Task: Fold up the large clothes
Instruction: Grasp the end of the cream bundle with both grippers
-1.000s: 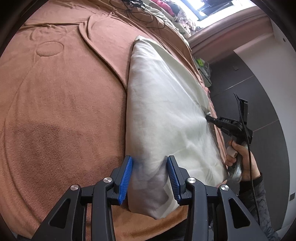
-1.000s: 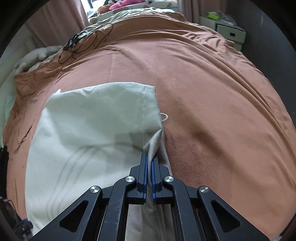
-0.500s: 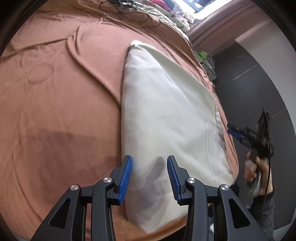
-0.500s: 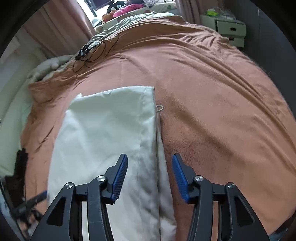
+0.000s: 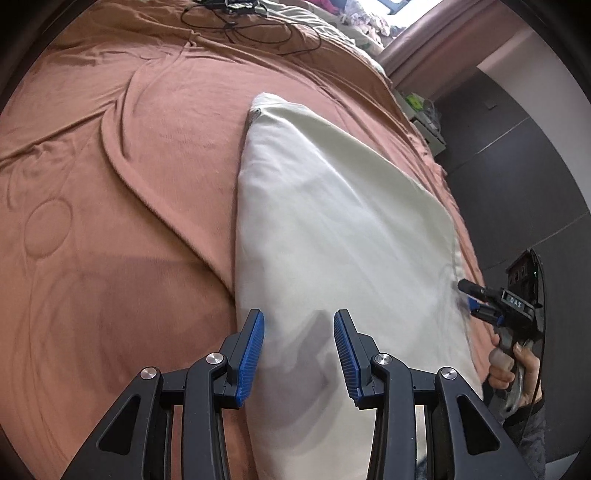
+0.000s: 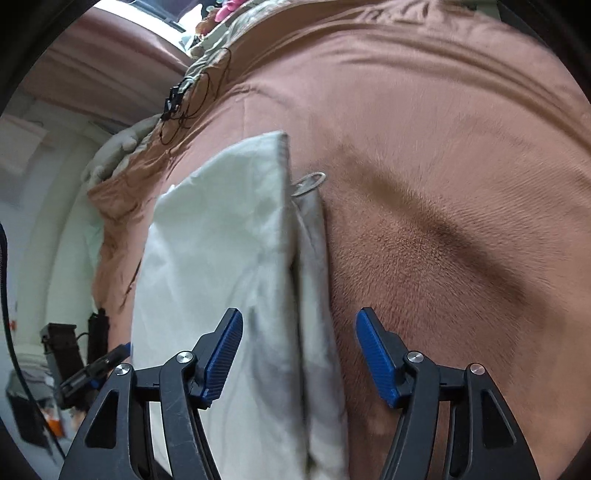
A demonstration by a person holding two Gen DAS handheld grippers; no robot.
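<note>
left wrist | brown bedspread (image 5: 110,240) left | left gripper (image 5: 298,354) jaws apart, empty, over near end of folded white garment (image 5: 332,221) | long axis runs away up bed, far corner tapering | right gripper (image 6: 299,354) opening, straddling garment's right edge

Count of things on and around the bed

One folded white garment (image 5: 332,236) lies on one brown bedspread (image 5: 110,221); one tangle of black cable (image 5: 251,22) sits at the far end. Two grippers: left gripper (image 5: 298,354), right gripper (image 6: 299,354). One hand (image 5: 511,365) shows at the right edge.
</note>
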